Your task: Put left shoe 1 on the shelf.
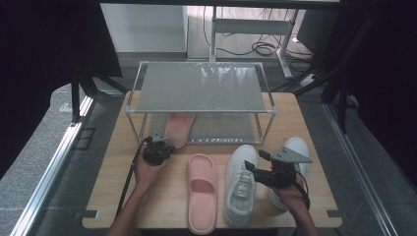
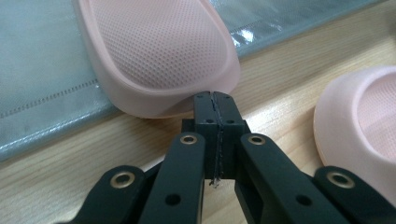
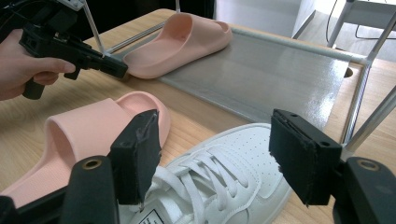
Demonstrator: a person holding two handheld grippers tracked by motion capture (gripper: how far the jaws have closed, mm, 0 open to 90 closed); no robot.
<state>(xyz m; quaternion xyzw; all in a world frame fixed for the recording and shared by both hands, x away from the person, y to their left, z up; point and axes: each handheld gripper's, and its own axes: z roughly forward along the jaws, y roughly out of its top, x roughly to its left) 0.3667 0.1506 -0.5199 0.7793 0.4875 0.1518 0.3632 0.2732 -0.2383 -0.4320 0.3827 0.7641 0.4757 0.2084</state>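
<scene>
One pink slipper lies on the lower shelf of a metal shoe rack, its heel hanging over the shelf's front edge. My left gripper is shut with nothing between its jaws, and its tips touch that heel. The matching pink slipper lies on the wooden table. Beside it is a white sneaker. My right gripper hovers open above the sneaker's laces, touching nothing.
A second white sneaker lies at the right, partly behind the right hand. The rack's top shelf spans the back half of the table. Bare wood runs along the table's left side and front edge.
</scene>
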